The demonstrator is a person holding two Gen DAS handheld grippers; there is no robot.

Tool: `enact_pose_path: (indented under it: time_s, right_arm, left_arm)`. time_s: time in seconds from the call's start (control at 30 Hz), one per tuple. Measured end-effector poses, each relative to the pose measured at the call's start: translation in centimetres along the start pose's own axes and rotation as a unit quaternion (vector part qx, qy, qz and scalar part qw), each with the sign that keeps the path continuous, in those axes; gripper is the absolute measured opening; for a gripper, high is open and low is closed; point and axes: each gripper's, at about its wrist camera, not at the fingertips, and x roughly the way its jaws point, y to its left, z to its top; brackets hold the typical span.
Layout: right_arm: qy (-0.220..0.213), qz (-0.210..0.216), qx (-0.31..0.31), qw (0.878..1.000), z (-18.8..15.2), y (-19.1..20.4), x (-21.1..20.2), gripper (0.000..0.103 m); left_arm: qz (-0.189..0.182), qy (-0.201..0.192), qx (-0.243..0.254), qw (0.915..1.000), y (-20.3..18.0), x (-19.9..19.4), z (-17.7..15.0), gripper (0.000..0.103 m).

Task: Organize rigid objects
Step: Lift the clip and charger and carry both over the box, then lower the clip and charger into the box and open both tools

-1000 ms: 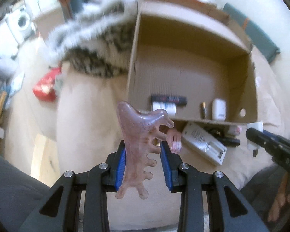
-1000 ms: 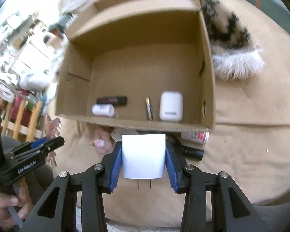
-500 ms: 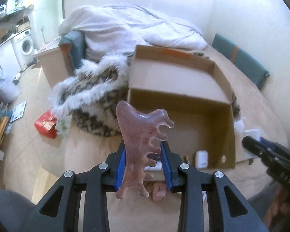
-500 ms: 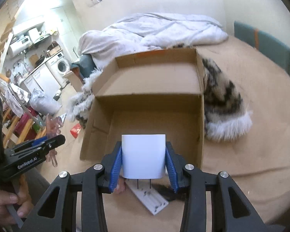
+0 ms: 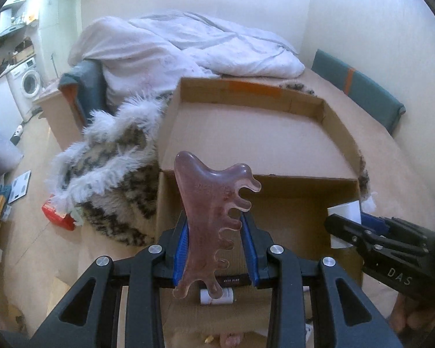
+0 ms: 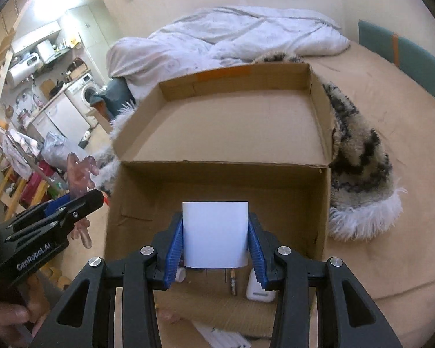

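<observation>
My left gripper [image 5: 214, 246] is shut on a pink translucent comb-shaped scraper [image 5: 210, 211], which stands upright over the near edge of the open cardboard box [image 5: 246, 145]. My right gripper [image 6: 216, 246] is shut on a white plug charger [image 6: 214, 233], prongs down, above the same box [image 6: 232, 133]. Inside the box lie a white earbud case [image 6: 259, 291], a small pen-like stick [image 6: 232, 284], a white tube [image 5: 216, 296] and a black tube [image 5: 232, 279]. Each gripper shows in the other's view: the right gripper [image 5: 359, 226] and the left gripper [image 6: 81, 200].
The box sits on a tan bed sheet [image 6: 391, 116], with a furry spotted blanket [image 6: 359, 168] beside it and a white duvet [image 5: 188, 46] behind. A white flat packet [image 6: 220, 337] lies in front of the box. A red packet [image 5: 56, 214] lies on the floor at left.
Both grippers rose and tilted up, so the box interior dropped low in view and the room and duvet came into sight. Both grips are unchanged.
</observation>
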Motion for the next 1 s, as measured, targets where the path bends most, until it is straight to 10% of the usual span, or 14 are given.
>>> enact_pose_path:
  time_s: [1.0]
  right_arm:
    - [0.143,-0.027,0.023,0.989,-2.7,-1.6,9.7,0.044]
  left_arm:
    - [0.004,0.108,0.011,0.9941,-0.3,9.0,-4.7,0.031]
